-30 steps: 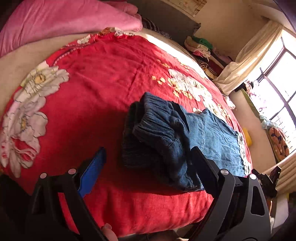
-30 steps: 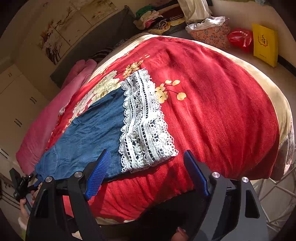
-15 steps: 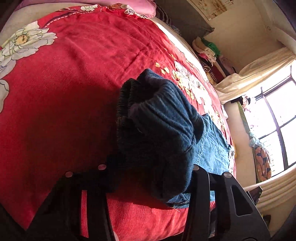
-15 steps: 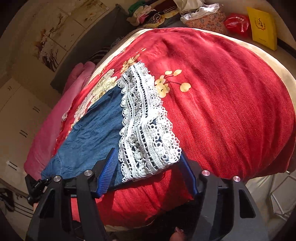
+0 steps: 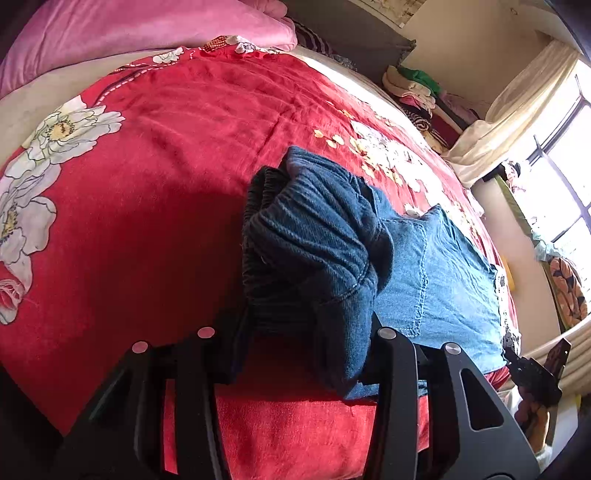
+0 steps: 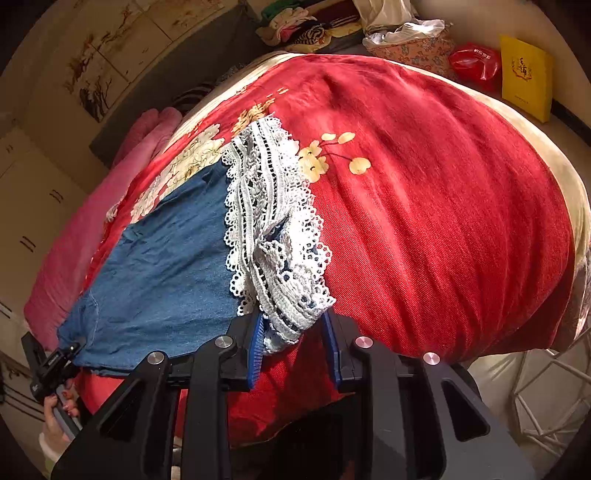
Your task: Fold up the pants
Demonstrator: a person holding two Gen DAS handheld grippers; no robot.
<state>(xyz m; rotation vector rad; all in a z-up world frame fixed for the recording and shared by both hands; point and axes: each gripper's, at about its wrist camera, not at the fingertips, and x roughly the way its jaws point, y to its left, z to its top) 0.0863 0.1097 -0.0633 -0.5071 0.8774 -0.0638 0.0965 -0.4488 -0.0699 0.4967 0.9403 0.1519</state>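
Note:
Blue denim pants [image 5: 436, 273] with white lace cuffs [image 6: 269, 206] lie across the red floral bedspread [image 5: 177, 155]. My left gripper [image 5: 306, 332] is shut on the bunched dark elastic waistband [image 5: 310, 236] at the near edge of the bed. My right gripper [image 6: 293, 332] is shut on the near corner of the lace cuff, which is crumpled and lifted between the blue pads [image 6: 255, 343]. The denim leg [image 6: 162, 273] stretches left toward the left gripper [image 6: 55, 363], seen at the far lower left.
A pink blanket [image 5: 129, 33] lies at the head of the bed. Stacked clothes [image 5: 417, 92] sit past the far side. A red bag [image 6: 474, 68] and a yellow box [image 6: 524, 77] stand beyond the bed's foot. Curtains and a window [image 5: 554, 155] are at the right.
Both grippers went from open to shut: the left closed on the waistband, the right on the lace cuff. The cuff corner is now crumpled and slightly raised.

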